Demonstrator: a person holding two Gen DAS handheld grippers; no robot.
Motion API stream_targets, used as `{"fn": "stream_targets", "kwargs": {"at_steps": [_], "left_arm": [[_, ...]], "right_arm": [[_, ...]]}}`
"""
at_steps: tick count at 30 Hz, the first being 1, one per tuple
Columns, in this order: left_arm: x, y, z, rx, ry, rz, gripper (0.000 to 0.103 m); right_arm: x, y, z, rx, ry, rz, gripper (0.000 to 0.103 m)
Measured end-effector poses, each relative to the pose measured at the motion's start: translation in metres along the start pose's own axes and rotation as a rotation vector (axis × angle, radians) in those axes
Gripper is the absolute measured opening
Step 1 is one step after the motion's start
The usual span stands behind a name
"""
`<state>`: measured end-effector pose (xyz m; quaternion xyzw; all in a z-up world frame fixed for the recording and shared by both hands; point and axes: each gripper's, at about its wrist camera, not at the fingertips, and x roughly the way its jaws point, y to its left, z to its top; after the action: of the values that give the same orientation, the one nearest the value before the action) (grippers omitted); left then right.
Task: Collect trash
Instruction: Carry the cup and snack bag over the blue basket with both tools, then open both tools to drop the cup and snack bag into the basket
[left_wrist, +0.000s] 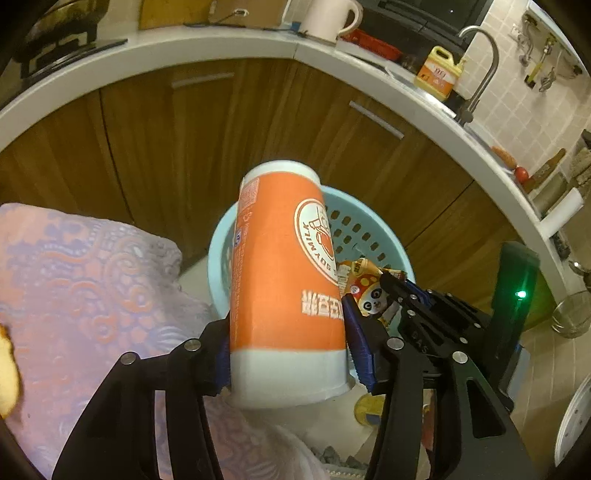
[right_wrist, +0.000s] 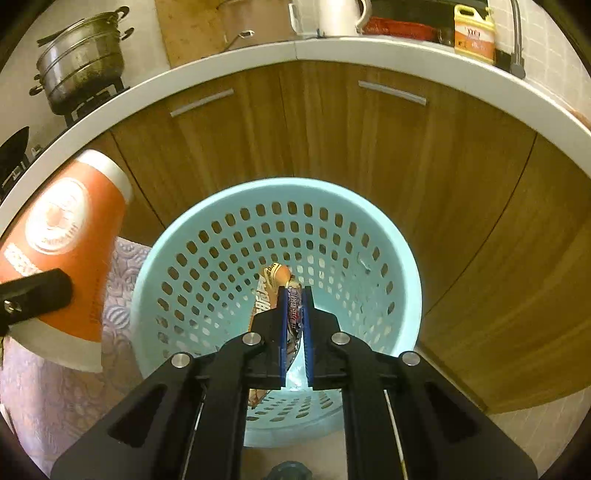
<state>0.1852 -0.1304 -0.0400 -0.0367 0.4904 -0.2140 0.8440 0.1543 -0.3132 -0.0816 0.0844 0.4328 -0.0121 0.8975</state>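
Observation:
An orange and white soy milk paper cup (left_wrist: 280, 266) stands tilted between the blue pads of my left gripper (left_wrist: 286, 328), which is shut on it near the rim. The cup hangs just left of a light blue perforated basket (right_wrist: 280, 186) on the floor. In the right wrist view the cup (right_wrist: 62, 258) shows at the left with one left finger (right_wrist: 37, 291) across it. My right gripper (right_wrist: 295, 295) is shut on a crumpled snack wrapper (right_wrist: 293, 314) and hangs over the basket's mouth. The left wrist view shows that wrapper (left_wrist: 369, 291) with a panda print in the right gripper (left_wrist: 391, 288).
A pink and purple patterned cloth (left_wrist: 92, 277) lies left of the basket. Brown cabinet doors (right_wrist: 369, 147) rise right behind it under a white counter (right_wrist: 332, 48). On the counter are a steel pot (right_wrist: 81, 62), a white jug (left_wrist: 328, 18), a yellow detergent bottle (left_wrist: 439, 74) and a tap (left_wrist: 480, 66).

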Motion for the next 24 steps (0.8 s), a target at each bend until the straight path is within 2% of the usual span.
{"fn": "stream_targets", "kwargs": {"at_steps": [5, 6, 10, 12, 13, 15, 18, 24], "left_arm": [[0.011, -0.008, 0.002, 0.027, 0.000, 0.043, 0.066], [0.011, -0.008, 0.001, 0.031, -0.002, 0.037, 0.067], [0.007, -0.004, 0.002, 0.020, -0.010, 0.030, 0.068], [0.000, -0.002, 0.001, 0.013, -0.023, 0.024, 0.068], [-0.007, -0.001, 0.000, 0.012, -0.037, 0.023, 0.068], [-0.022, 0.002, -0.005, 0.014, -0.062, 0.024, 0.068], [-0.047, 0.006, -0.011, 0.021, -0.104, 0.031, 0.068], [-0.119, 0.030, -0.035, -0.025, -0.234, 0.018, 0.079]], "right_arm": [[0.003, -0.005, -0.001, 0.002, 0.022, 0.010, 0.013], [0.003, -0.006, 0.000, 0.003, 0.025, 0.017, 0.018], [-0.005, -0.008, 0.001, 0.004, 0.002, 0.018, 0.024], [-0.010, -0.007, 0.002, 0.005, -0.008, 0.021, 0.033], [-0.012, -0.005, 0.003, 0.004, -0.013, 0.025, 0.036], [-0.019, 0.000, 0.004, -0.004, -0.034, 0.038, 0.049], [-0.034, 0.014, 0.007, -0.029, -0.070, 0.073, 0.050], [-0.073, 0.061, 0.009, -0.128, -0.151, 0.178, 0.053]]}}
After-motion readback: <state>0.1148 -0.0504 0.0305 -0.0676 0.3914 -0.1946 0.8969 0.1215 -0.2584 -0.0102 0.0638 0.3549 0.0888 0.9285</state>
